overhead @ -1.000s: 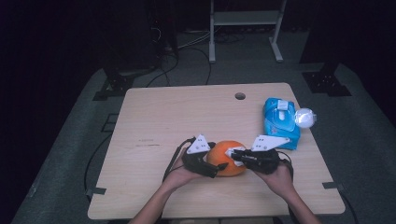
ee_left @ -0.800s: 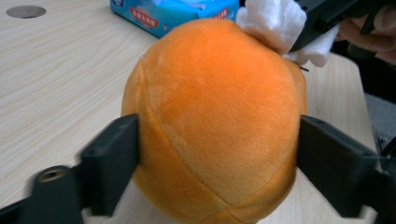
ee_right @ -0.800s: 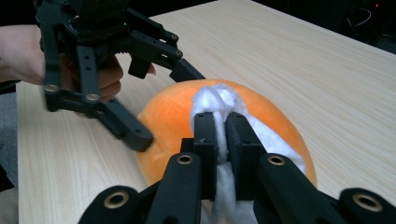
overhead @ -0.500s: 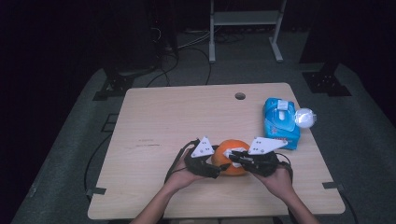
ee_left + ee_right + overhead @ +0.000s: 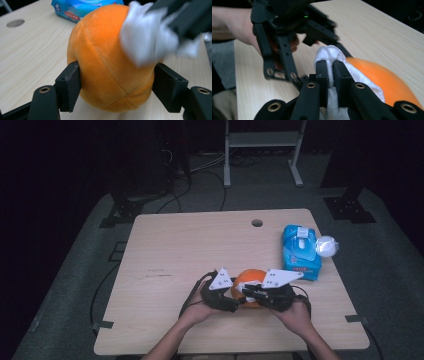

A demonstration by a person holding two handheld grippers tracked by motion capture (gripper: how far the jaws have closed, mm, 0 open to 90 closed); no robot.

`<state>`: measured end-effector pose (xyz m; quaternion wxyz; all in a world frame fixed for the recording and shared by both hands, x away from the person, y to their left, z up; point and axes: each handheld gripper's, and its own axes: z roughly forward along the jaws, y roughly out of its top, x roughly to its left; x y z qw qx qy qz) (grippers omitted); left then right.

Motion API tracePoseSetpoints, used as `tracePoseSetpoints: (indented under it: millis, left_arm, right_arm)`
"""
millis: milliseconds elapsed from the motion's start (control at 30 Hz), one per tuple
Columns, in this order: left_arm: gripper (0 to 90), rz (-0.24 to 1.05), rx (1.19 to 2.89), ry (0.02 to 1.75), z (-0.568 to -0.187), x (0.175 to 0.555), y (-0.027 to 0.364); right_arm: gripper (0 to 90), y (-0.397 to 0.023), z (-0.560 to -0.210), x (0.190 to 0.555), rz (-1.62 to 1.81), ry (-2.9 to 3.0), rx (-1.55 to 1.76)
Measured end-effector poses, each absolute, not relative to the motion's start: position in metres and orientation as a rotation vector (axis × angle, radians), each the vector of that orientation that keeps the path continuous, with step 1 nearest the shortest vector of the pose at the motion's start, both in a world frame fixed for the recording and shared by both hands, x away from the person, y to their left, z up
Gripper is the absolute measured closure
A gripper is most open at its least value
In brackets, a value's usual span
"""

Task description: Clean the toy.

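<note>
Closing in, the left gripper [image 5: 116, 82] now clamps the orange ball [image 5: 107, 62], steadying it while the right gripper [image 5: 330, 75], shut on a white wipe [image 5: 329, 53], rubs it

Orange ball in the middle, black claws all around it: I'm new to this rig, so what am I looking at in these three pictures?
No robot here: a person holds hand-held tongs in each hand. The high view looks down on the wooden table; the other two pictures come from cameras riding on each pair of tongs. The left tongs have just been closing around the orange plush ball, their pads at its two sides. The right tongs are shut on a white wipe and hold it against the ball's top. A blue pack of wipes lies at the table's right, with a crumpled clear wrapper beside it.
</note>
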<state>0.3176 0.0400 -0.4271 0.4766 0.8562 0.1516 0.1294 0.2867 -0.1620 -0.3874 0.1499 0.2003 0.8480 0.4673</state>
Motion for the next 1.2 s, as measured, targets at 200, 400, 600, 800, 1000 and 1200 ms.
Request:
tracePoseSetpoints:
  millis: [200,400,600,800,1000,1200]
  left_arm:
    - [28.5,0.304,2.104,0.380,-0.436,0.321,0.045]
    - [12.8,0.186,2.066,0.466,-0.442,0.327,0.044]
    - [20.5,0.195,2.060,0.476,-0.441,0.325,0.043]
    - [23.0,0.235,2.090,0.457,-0.440,0.323,0.041]
    - [29.4,0.270,2.102,0.401,-0.440,0.320,0.041]
    - [28.3,0.256,2.106,0.400,-0.442,0.323,0.044]
  right_arm:
    - [82.6,-0.180,-0.382,0.295,1.333,2.374,0.644]
    - [82.4,-0.213,-0.388,0.309,1.354,2.335,0.802]
    - [82.5,-0.194,-0.387,0.300,1.318,2.359,0.707]
    - [79.7,-0.173,-0.389,0.288,1.214,2.399,0.573]
    - [82.5,-0.176,-0.390,0.289,1.210,2.385,0.567]
    - [82.5,-0.201,-0.388,0.302,1.213,2.320,0.687]
